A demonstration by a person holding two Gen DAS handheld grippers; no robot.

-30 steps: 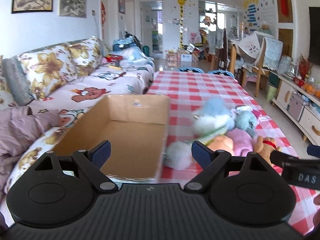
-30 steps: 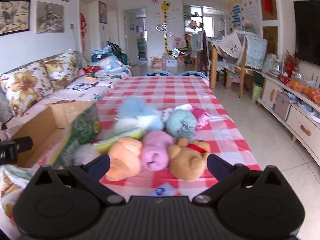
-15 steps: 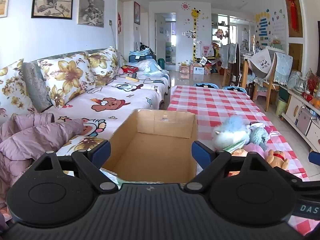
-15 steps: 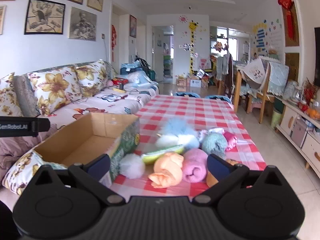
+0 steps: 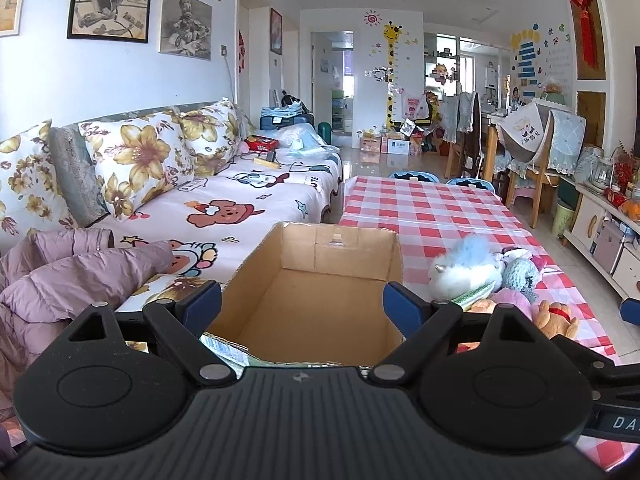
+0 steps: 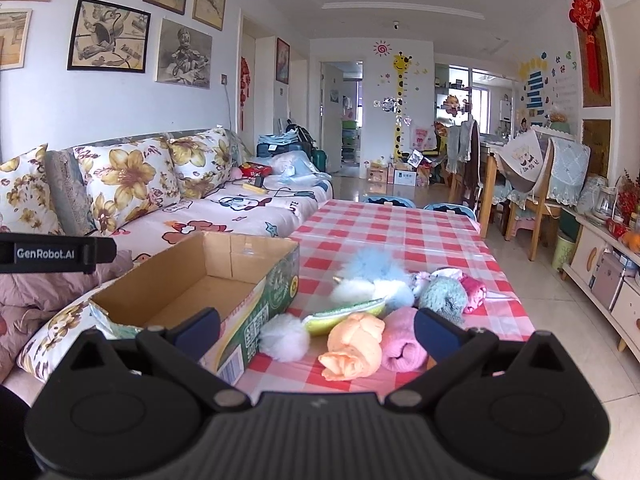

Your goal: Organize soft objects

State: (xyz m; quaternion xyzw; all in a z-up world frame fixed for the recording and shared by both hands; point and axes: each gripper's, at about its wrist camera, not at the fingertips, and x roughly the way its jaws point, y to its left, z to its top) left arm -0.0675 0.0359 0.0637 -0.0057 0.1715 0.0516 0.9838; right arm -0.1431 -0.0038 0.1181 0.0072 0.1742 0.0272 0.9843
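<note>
**Start of sort: both grippers empty, box empty, toys piled on table**

Step looks like the very beginning, nothing picked yet. Left gripper (image 5: 302, 304) jaws spread wide, nothing between them, aimed into the cardboard box (image 5: 320, 280) at centre of the left wrist view; box interior is bare. Right gripper (image 6: 316, 330) also released wide and empty, hanging low centre of its frame, pointed at the pile of soft toys.

Where the things are, right wrist view: box (image 6: 224, 280) centre-left at the edge of the checked table (image 6: 400, 232). Just right of it, lower centre: white pom-pom (image 6: 285, 343), orange rolled cloth (image 6: 354, 344), pink rolled cloth (image 6: 404, 340), green-yellow plush (image 6: 348, 312). Behind those, a white and blue fluffy toy (image 6: 372, 276), a teal knit ball (image 6: 444, 294), a pink item (image 6: 474, 288). All touching or overlapping in one heap.

Next move, my read: right gripper drops onto the nearest piece, orange or pink cloth, closes on it, carries left to the box. Soft stuff, so pinch deep; neighbours may drag along.

Hard to see: brown bear (image 5: 554, 318) shows only in the left wrist view, lower right; in the right view it is behind the finger. Near edge of box and table cut off by gripper bodies. Back-row toys overlap, count unclear. No hands visible.
</note>
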